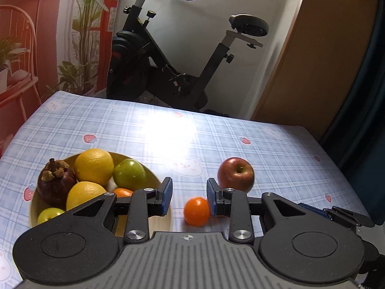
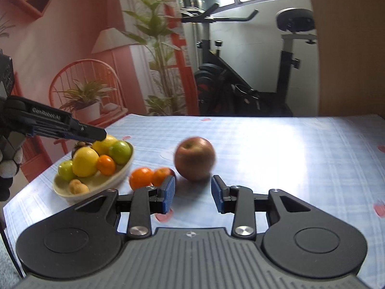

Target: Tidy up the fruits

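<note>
Apple sits just past my right gripper, straight ahead, out on the table. That gripper is spread a little and holds nothing. My left gripper is spread too and empty, with a small orange by its right finger. The bowl of fruit sits near the table's left edge. Only the right view shows a second small orange.

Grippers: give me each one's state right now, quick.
Left gripper: open, holding nothing; a small orange lies on the table by its right finger.
Right gripper: open, holding nothing; the red apple sits just ahead.
</note>
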Demonstrator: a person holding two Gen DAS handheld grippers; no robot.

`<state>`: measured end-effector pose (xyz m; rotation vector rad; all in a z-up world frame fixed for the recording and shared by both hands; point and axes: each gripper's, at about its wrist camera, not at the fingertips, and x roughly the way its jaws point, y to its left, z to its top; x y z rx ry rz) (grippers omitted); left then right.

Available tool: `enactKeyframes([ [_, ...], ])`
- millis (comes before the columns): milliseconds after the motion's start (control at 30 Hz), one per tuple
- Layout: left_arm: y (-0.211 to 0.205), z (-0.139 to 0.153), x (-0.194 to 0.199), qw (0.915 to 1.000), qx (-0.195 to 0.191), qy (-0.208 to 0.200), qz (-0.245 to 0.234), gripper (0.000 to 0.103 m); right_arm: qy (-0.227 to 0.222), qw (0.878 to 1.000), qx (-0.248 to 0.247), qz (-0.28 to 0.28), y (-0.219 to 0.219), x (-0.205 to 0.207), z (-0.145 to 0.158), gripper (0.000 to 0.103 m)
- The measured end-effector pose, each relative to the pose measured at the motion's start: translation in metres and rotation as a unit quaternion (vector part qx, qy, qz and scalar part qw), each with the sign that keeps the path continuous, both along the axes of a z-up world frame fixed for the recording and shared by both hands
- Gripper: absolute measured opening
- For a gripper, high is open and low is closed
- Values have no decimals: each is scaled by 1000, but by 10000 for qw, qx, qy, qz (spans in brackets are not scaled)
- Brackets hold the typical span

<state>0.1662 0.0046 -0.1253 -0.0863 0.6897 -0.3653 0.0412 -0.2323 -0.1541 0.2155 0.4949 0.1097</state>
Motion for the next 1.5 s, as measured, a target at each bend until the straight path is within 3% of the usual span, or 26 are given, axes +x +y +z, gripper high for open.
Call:
enactKeyframes([
  [300, -41, -10, -32, 9996, -13, -87, -260, 32, 324, 9991, -291, -12, -1, -40, -19, 38],
  [667, -22, -31, -54, 9986, -243, 336, 313, 32, 400, 9953, -863, 188, 20, -36, -30, 40],
  [1000, -28, -43, -75, 9995, -96, 317, 5, 33, 417, 9964, -709, 189, 14, -34, -32, 39],
  [1233, -30, -39, -75, 9995, 30, 304, -48, 33, 105, 9963, -834, 182, 16, -36, -20, 39],
  [1367, -31, -28, -67, 9997, 50, 246, -6, 33, -78, 9990, -428, 120, 6, -28, -12, 39],
  [1500, -31, 3, -49, 9998, 118, -131, 26, 33, -244, 9996, -145, -41, -5, -16, -5, 38],
])
